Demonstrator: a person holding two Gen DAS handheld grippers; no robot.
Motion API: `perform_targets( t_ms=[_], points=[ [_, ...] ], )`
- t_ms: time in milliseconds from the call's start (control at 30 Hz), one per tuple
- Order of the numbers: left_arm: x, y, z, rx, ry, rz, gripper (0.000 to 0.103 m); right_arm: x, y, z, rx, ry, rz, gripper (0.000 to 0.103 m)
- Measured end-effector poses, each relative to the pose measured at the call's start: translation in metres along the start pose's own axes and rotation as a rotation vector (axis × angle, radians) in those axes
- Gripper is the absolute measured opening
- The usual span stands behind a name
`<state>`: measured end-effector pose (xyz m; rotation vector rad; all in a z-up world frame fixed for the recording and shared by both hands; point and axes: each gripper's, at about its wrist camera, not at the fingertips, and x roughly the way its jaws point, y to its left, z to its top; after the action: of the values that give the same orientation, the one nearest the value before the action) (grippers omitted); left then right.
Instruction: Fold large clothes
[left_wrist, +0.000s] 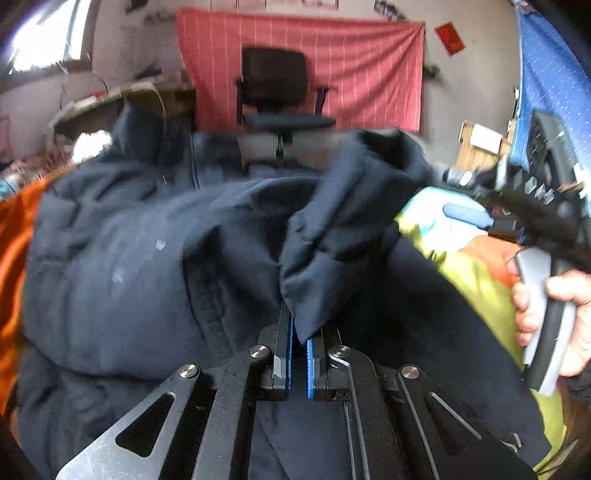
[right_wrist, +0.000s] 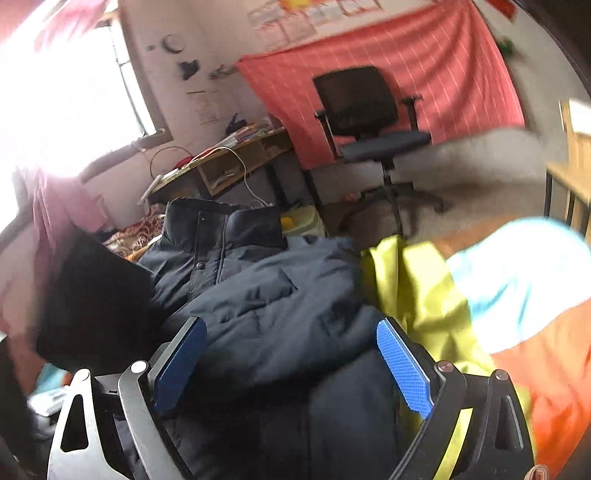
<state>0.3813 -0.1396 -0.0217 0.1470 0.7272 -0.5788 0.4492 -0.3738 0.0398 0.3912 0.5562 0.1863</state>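
Note:
A dark navy padded jacket (left_wrist: 140, 266) lies spread on an orange, yellow-green and light blue cover. My left gripper (left_wrist: 299, 332) is shut on a fold of the jacket's navy fabric (left_wrist: 332, 258), which bunches up above the blue pads. The right gripper shows in the left wrist view (left_wrist: 469, 216) at the right, held in a hand, over the cover beside the jacket. In the right wrist view the right gripper (right_wrist: 291, 339) is open and empty, its blue pads (right_wrist: 404, 369) wide apart above the jacket (right_wrist: 266, 306), whose collar (right_wrist: 221, 229) lies at the far end.
A black office chair (left_wrist: 277, 92) stands before a red striped cloth (left_wrist: 369, 66) on the back wall. A cluttered wooden desk (right_wrist: 236, 155) stands at the left near a bright window. The yellow-green and blue cover (right_wrist: 461, 288) lies right of the jacket.

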Motion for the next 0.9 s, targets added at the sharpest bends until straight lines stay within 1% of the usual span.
perform_targets(
  t_ms=[100,200,233,267,367,400,467,500,567,633,667,700,733,767,800,867,900],
  points=[
    [0.001,0.015,-0.014,-0.027,0.015,-0.048,0.006,0.003,-0.015,-0.005,0.065,0.019,0.070,0.093],
    [0.000,0.031,-0.015,-0.084,0.036,-0.123,0.019,0.010,-0.026,-0.013,0.156,0.043,0.194,0.093],
    [-0.004,0.038,-0.017,-0.103,0.047,-0.145,0.027,0.012,-0.030,-0.015,0.190,0.051,0.231,0.093],
    [-0.013,0.044,-0.022,-0.114,0.052,-0.159,0.035,0.016,-0.033,-0.017,0.232,0.064,0.276,0.093],
    [-0.028,0.048,-0.030,-0.128,0.063,-0.197,0.048,0.020,-0.040,-0.024,0.339,0.093,0.385,0.093],
    [-0.035,0.048,-0.032,-0.129,0.067,-0.198,0.049,0.020,-0.043,-0.026,0.373,0.097,0.420,0.093],
    [-0.044,0.051,-0.038,-0.142,0.097,-0.153,0.049,0.017,-0.049,-0.028,0.416,0.099,0.453,0.093],
    [-0.046,0.058,-0.041,-0.157,0.122,-0.110,0.049,0.017,-0.050,-0.029,0.425,0.111,0.448,0.093],
    [-0.050,0.075,-0.050,-0.203,0.157,-0.034,0.049,0.018,-0.047,-0.032,0.395,0.156,0.397,0.093],
    [-0.053,0.100,-0.054,-0.278,0.166,0.029,0.049,0.019,-0.037,-0.036,0.326,0.211,0.328,0.084],
    [-0.054,0.113,-0.054,-0.322,0.165,0.058,0.049,0.019,-0.031,-0.038,0.285,0.230,0.291,0.071],
    [-0.054,0.127,-0.055,-0.376,0.167,0.088,0.049,0.018,-0.024,-0.040,0.232,0.250,0.235,0.057],
    [-0.053,0.139,-0.055,-0.426,0.171,0.105,0.049,0.020,-0.016,-0.041,0.199,0.258,0.185,0.051],
    [-0.051,0.147,-0.055,-0.457,0.171,0.106,0.049,0.019,-0.011,-0.042,0.166,0.260,0.131,0.041],
    [-0.048,0.155,-0.055,-0.481,0.171,0.097,0.049,0.019,-0.007,-0.043,0.149,0.261,0.111,0.029],
    [-0.039,0.162,-0.049,-0.479,0.177,0.112,0.049,0.015,0.003,-0.040,0.101,0.247,0.062,0.009],
    [-0.035,0.162,-0.045,-0.463,0.182,0.125,0.049,0.015,0.006,-0.039,0.084,0.237,0.049,0.008]
  ],
)
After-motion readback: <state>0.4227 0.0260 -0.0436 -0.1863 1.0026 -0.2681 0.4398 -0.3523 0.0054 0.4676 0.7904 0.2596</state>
